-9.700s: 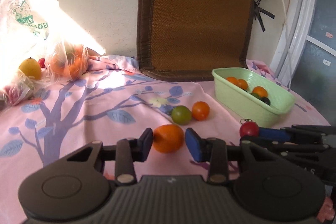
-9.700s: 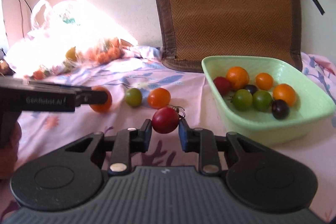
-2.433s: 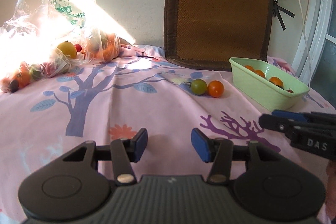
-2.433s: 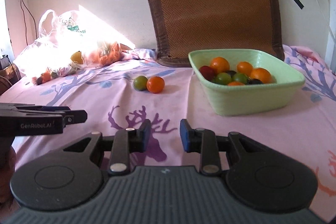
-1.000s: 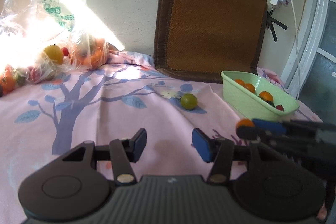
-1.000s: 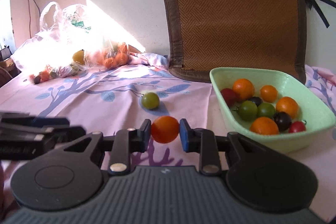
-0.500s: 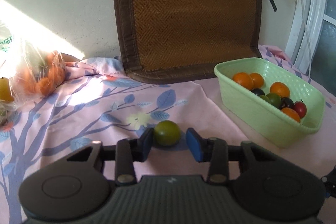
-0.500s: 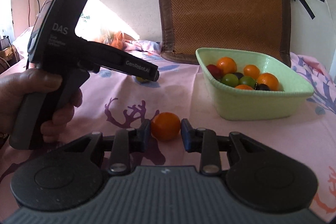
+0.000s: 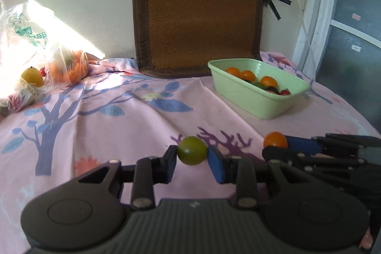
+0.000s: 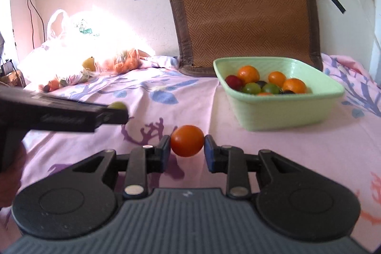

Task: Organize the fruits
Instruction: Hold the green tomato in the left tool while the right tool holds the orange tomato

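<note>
My left gripper is shut on a green tomato and holds it above the pink cloth. My right gripper is shut on an orange tomato, lifted in front of the light green basket. The basket holds several orange, green, red and dark tomatoes and stands at the right in both views. In the left wrist view the right gripper with the orange tomato is low at the right. In the right wrist view the left gripper with the green tomato is at the left.
A pink flowered cloth covers the table. A clear plastic bag with more fruit lies at the back left in bright sun. A brown woven cushion leans on the wall behind the basket. A window frame is at the right.
My left gripper has closed on the green tomato, lifted it and pulled back from the cushion. My right gripper still holds the orange tomato and has moved a little towards the basket.
</note>
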`<control>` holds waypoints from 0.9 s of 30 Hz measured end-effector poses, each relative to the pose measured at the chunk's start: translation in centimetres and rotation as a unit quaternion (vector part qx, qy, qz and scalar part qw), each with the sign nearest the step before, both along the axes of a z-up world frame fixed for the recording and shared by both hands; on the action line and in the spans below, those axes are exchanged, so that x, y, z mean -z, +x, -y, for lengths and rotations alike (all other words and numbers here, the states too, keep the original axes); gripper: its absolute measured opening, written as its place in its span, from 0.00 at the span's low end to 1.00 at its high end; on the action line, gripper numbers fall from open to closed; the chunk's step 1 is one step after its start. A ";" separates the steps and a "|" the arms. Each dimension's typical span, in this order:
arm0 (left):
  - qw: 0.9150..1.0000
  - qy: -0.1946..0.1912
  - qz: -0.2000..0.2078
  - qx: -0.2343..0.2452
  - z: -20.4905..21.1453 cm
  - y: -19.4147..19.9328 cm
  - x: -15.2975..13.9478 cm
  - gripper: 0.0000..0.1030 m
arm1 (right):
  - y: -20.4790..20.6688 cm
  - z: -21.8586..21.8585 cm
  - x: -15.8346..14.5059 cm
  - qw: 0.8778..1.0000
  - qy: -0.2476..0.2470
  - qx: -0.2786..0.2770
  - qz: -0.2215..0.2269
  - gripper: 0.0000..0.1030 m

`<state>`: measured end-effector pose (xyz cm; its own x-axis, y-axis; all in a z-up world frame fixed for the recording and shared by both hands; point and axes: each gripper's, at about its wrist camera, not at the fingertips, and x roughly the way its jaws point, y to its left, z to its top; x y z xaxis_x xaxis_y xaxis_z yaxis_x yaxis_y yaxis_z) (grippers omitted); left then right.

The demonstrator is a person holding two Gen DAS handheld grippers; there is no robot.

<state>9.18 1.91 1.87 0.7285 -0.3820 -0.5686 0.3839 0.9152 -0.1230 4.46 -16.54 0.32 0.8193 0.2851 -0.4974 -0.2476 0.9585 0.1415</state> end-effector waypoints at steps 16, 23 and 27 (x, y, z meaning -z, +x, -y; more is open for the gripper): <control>0.997 -0.001 0.022 0.078 4.4 -7.2 0.6 0.29 | -8.8 3.0 -0.6 0.998 -0.003 0.057 0.024 0.32; 0.997 0.008 0.007 0.083 5.1 -7.9 2.0 0.33 | -9.7 2.3 1.3 0.998 -0.022 0.053 0.003 0.33; 0.998 0.001 0.002 0.069 4.7 -7.7 2.0 0.40 | -10.1 1.8 1.4 0.998 -0.042 0.053 0.016 0.33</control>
<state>1.51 -2.77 -0.17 0.6715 -0.4768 -0.5672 0.5060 0.8543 -0.1191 -5.62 -18.36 -1.10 0.8583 0.1544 -0.4894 -0.1468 0.9877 0.0541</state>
